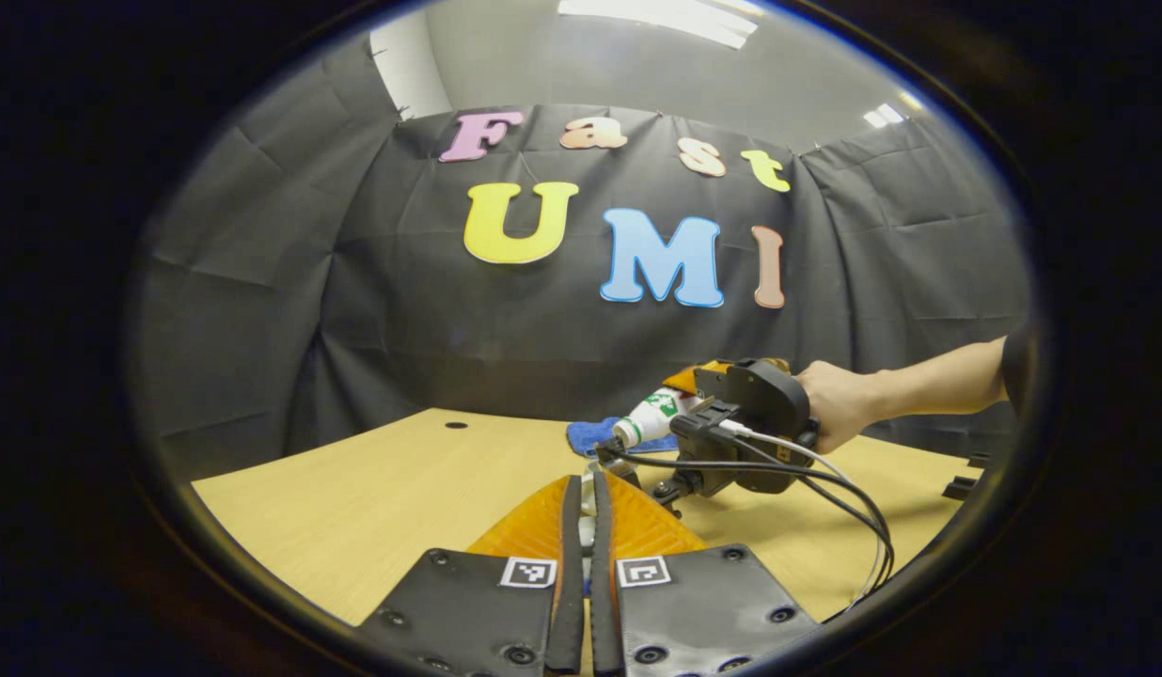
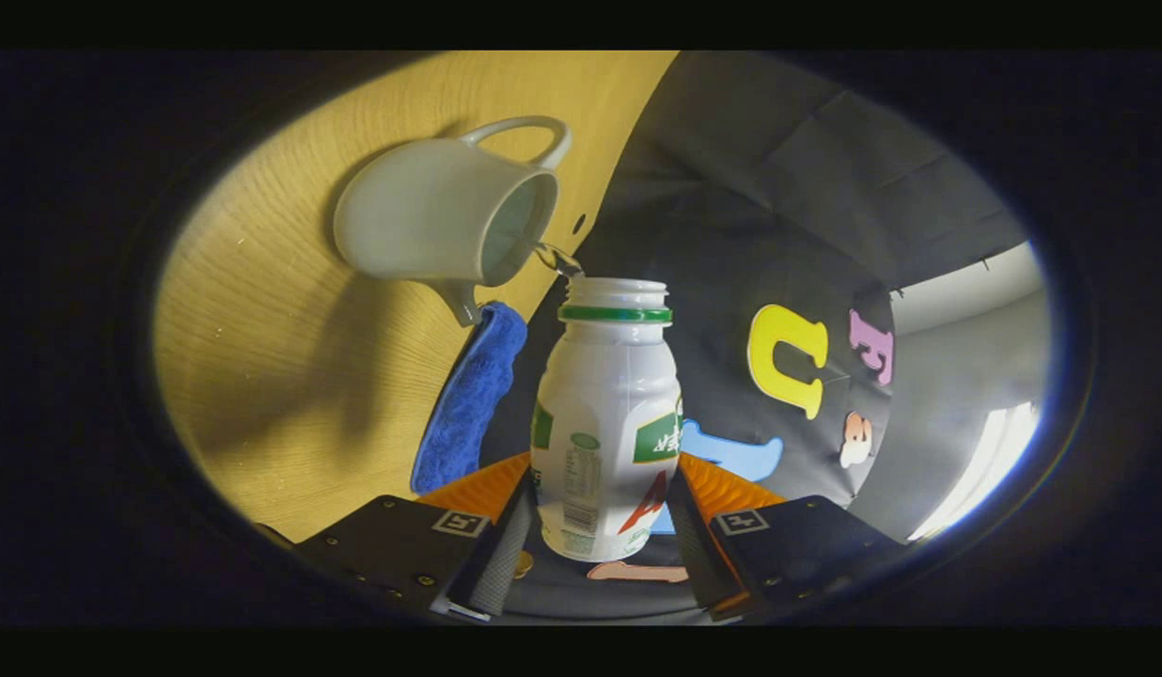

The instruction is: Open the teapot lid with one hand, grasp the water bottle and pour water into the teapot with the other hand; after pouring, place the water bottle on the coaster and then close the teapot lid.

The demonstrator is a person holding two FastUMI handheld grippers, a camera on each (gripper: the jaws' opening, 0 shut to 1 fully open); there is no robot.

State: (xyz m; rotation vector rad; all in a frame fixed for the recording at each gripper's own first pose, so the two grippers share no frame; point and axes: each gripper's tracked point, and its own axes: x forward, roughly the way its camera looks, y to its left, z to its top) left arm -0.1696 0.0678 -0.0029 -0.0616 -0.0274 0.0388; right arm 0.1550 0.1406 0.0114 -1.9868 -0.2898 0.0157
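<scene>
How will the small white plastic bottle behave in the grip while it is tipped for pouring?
The water bottle looks like thin plastic, so it probably flexes under the jaws. It is likely light, and getting lighter, since water runs from its open mouth into the teapot. Its smooth round sides may slip or twist.

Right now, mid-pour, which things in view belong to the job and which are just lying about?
Job: water bottle in the right gripper, jaws clamped on it; teapot, open; blue coaster; left gripper, jaws shut on a small white piece, likely the teapot lid.
Lying about: black pieces at the table edge; cables trailing from the right gripper.
</scene>
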